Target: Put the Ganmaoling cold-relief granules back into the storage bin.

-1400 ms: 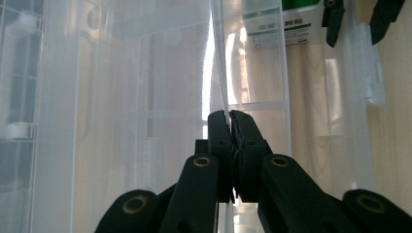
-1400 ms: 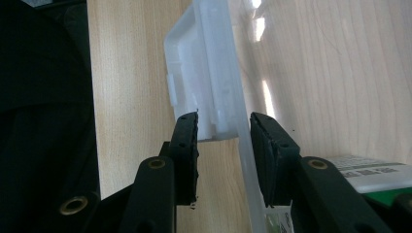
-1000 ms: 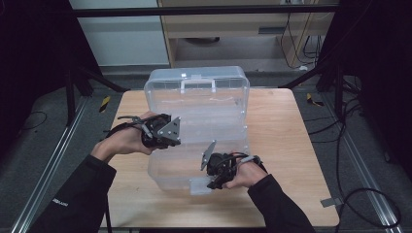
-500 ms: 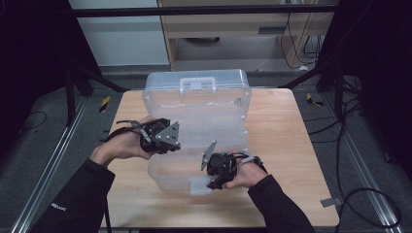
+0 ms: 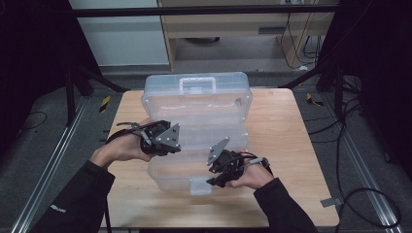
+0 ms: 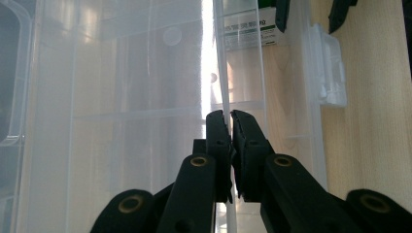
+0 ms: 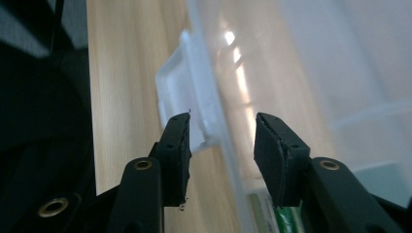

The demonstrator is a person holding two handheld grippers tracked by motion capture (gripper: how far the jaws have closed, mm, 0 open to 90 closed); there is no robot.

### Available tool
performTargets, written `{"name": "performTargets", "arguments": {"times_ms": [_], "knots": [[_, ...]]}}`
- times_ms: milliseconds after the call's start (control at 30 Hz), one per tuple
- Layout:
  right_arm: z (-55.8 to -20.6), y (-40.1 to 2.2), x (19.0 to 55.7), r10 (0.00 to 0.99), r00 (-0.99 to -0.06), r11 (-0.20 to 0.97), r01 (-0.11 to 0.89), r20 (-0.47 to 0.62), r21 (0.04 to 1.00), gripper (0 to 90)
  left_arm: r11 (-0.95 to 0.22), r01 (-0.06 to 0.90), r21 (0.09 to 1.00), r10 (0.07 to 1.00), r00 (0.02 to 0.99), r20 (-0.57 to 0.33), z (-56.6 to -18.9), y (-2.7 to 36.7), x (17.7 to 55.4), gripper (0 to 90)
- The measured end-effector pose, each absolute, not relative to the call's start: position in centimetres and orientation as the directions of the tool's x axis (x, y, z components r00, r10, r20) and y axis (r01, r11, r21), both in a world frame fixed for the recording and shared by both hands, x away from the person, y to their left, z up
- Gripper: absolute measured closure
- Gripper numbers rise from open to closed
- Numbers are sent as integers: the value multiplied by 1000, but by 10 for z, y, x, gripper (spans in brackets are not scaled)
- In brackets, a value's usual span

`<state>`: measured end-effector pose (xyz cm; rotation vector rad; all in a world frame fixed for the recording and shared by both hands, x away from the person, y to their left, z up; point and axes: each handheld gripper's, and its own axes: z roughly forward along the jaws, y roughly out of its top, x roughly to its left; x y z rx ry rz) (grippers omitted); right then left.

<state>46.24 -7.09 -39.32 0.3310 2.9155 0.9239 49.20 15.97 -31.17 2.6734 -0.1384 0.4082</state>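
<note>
A clear plastic organizer box (image 5: 197, 131) is sitting in the middle of the wooden table (image 5: 286, 145), its lid (image 5: 197, 104) standing open with the carry handle at the far edge and its shallow base reaching toward you; the white front latch (image 5: 200, 186) is hanging at the near rim. Your left gripper (image 5: 163, 139) is coming in from the box's left side and is clamping a thin clear wall of the box (image 6: 222, 97); in the left gripper view that wall is running straight up between the two pads, which are pressing on it from both sides. Your right gripper (image 5: 219, 171) is waiting at the near front edge, just beside the latch; in the right gripper view its jaws are straddling the front rim (image 7: 218, 131) with the latch (image 7: 187, 82) just ahead of them; they have just been spreading wider, and the pads are standing apart, clear of the plastic, gripping nothing. A green-and-white label (image 6: 245, 28) is showing through the far compartment.
</note>
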Motion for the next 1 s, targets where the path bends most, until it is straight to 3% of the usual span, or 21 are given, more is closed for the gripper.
{"name": "performTargets", "arguments": {"times_ms": [167, 467, 767, 1000], "knots": [[-382, -98, 462, 311, -950, 676, 231, 13, 699, 632, -902, -162, 400, -36, 952, 305, -311, 160, 493, 858], [-383, -137, 458, 430, -902, 578, 316, 49, 752, 729, -903, -159, 399, -35, 953, 301, -311, 160, 494, 856], [-374, -167, 448, 464, -882, 497, 334, 80, 801, 897, -904, -156, 398, -31, 953, 302, -311, 159, 493, 855], [-354, -177, 451, 475, -877, 432, 307, 75, 848, 898, -905, -156, 397, -31, 952, 304, -311, 159, 493, 854]]}}
